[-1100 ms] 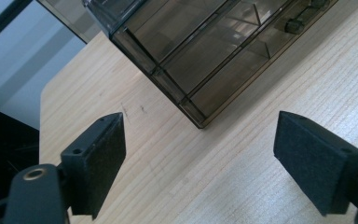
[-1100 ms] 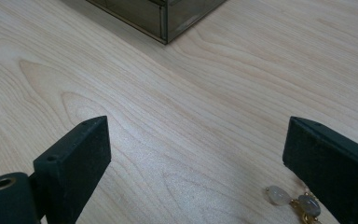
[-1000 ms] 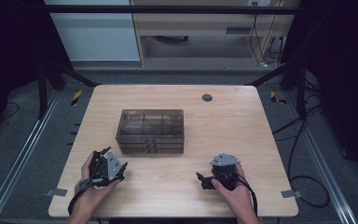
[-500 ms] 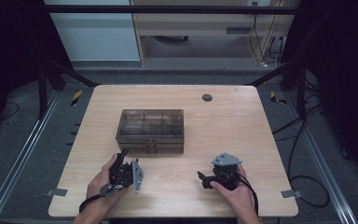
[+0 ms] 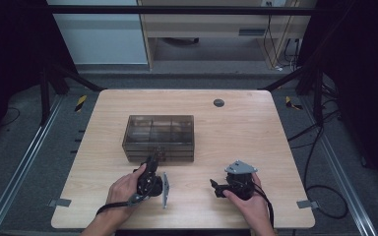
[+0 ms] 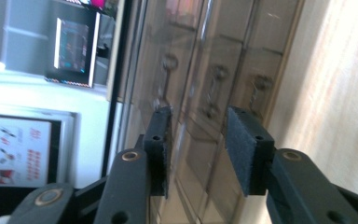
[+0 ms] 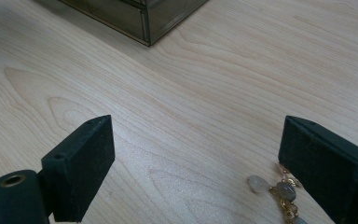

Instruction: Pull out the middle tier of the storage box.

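Narrowing left claw [image 6: 198, 149] at drawer box [image 5: 160, 137] front edge, nothing gripped | right claw [image 7: 214, 172] wide over bare table [image 5: 256, 128]

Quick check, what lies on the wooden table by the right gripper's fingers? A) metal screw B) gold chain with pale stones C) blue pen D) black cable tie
B: the right gripper view shows a gold chain with pale oval stones on the wooden table beside one of the right gripper fingers.
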Available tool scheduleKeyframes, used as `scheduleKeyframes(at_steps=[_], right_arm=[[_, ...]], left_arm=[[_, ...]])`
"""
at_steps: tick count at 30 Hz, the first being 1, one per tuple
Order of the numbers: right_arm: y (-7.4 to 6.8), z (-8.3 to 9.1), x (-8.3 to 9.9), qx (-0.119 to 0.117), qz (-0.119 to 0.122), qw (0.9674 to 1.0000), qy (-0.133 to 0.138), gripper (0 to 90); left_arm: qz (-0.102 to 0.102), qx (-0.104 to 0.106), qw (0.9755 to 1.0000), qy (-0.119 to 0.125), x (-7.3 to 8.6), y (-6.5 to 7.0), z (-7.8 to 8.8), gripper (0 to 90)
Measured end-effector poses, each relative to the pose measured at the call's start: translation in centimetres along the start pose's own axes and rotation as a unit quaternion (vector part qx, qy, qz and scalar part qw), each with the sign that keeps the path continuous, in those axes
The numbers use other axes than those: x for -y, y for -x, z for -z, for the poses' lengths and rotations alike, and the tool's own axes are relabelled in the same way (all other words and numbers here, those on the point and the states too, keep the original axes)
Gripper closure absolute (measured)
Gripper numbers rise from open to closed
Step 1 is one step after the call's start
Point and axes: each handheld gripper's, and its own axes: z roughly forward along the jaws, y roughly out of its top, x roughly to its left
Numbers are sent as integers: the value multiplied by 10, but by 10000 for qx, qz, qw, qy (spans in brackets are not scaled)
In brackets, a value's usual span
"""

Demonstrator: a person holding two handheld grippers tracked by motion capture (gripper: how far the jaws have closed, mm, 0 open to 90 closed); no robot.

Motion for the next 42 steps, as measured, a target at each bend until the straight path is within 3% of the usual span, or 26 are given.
scheduleKeyframes(at_steps=[7,18,25,31,42], right_arm=[[2,1,0,2,-32,10000,11,113],[3,1,1,27,-38,10000,-21,116],[4,1,1,23,-59,10000,-21,118],[4,1,1,19,-55,10000,-24,118],[4,1,1,17,-72,10000,-45,119]], left_arm=[[-335,-113,9994,63,-8,10,-8,653],[-599,-150,9981,-39,-10,18,-18,701],[-573,-186,9982,-76,-10,18,-21,731],[-702,-256,9972,-74,-13,21,-22,743],[-643,-273,9975,-127,-13,20,-26,754]])
